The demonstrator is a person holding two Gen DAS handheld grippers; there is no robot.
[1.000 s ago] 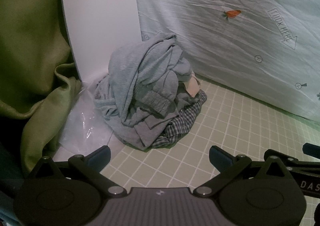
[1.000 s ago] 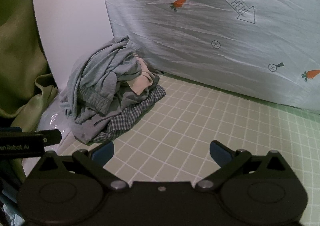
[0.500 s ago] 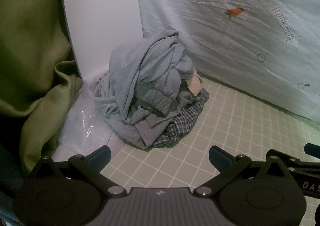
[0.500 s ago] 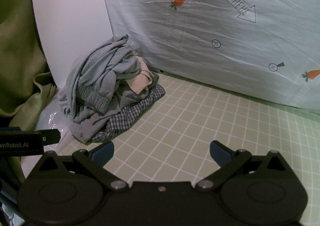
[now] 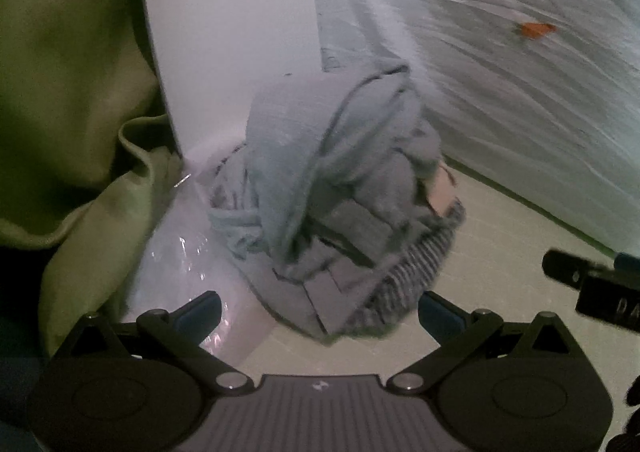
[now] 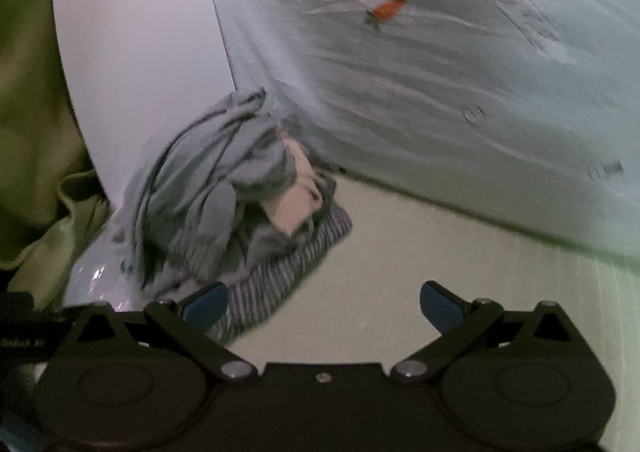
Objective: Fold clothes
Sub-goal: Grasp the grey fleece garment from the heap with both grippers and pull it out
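Clothes pile [image 5: 332, 212] sits on the pale green mat [image 5: 500, 244], pushed into the corner where a white panel [image 5: 228, 32] meets a light blue sheet [image 5: 500, 92] w/ small carrot prints. We see mostly grey garments heaped up, a checked piece [image 5: 404, 284] at the bottom edge and a bit of beige fabric [image 5: 442, 196] poking out on the right side. Both views are motion-blurred, so finer detail is lost.

In the right wrist view we find the same pile [image 6: 224, 204] to the left of centre, beige bit [image 6: 294, 208] facing us, checked cloth [image 6: 280, 272] spread toward the mat [image 6: 400, 252].

Our left gripper [image 5: 318, 306] has its jaws spread wide, nothing between them; the pile's front edge lies just beyond the blue fingertips [image 5: 200, 310]. Our right gripper [image 6: 322, 302] is likewise wide apart and holding nothing (its left fingertip [image 6: 206, 302] overlaps the checked cloth in view, contact can't be told).

Clear plastic [image 5: 188, 264] lies crumpled left of the pile, and an olive green curtain [image 5: 72, 112] hangs beyond that, bunched at the bottom. At the right edge of the left view we catch part of the other gripper's black body [image 5: 592, 280].
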